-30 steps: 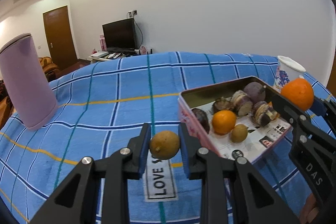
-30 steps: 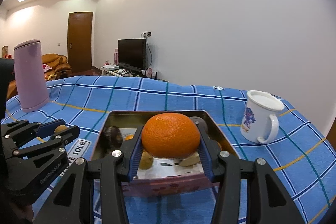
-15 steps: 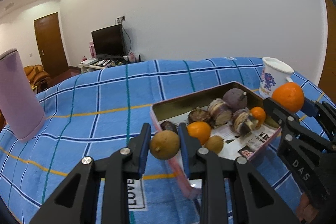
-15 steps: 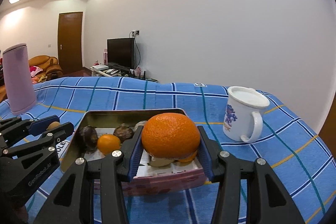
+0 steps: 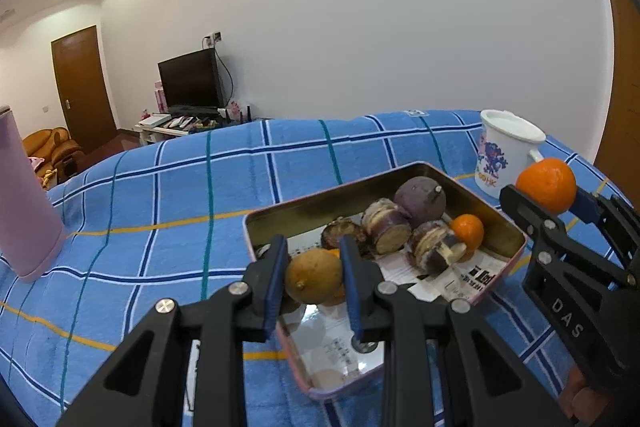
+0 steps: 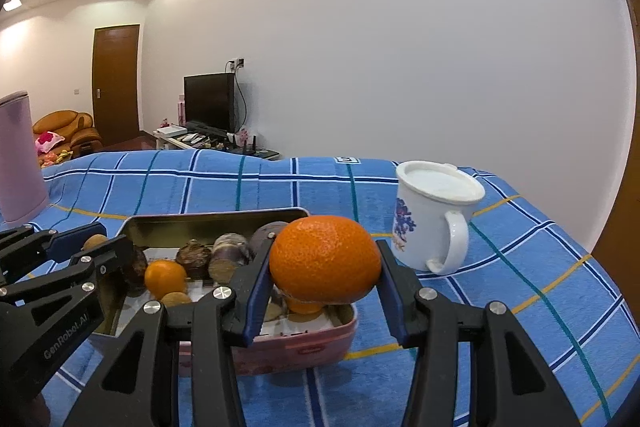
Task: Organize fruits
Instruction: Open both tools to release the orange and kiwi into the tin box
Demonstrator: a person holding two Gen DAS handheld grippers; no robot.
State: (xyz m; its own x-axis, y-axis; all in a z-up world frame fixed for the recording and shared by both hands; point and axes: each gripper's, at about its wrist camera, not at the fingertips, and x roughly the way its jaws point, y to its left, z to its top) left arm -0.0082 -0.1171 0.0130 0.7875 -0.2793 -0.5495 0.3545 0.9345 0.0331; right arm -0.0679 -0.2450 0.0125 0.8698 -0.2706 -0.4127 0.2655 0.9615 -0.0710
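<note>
My left gripper (image 5: 314,281) is shut on a small yellow-brown fruit (image 5: 314,281) and hangs over the near left end of the pink tin tray (image 5: 504,269). In the tray lie several purple-brown tubers (image 5: 420,195), a small orange (image 5: 468,233) and paper lining. My right gripper (image 6: 325,261) is shut on a big orange (image 6: 325,261) just above the tray's near right corner (image 6: 344,311). In the left wrist view the same orange (image 5: 547,184) shows at the right, in the right gripper (image 5: 547,184). My left gripper (image 6: 94,242) appears at the left of the right wrist view.
The tray rests on a blue checked cloth (image 5: 180,195). A white lidded mug (image 6: 434,215) with a blue print stands right of the tray. A tall pink cylinder (image 5: 24,199) stands at the far left. A television and a door sit beyond.
Both grippers have moved right with their fruit. The left one, earlier over the cloth left of the tray, now hangs over the tray's end. The right one shifted toward the tray's right corner.
</note>
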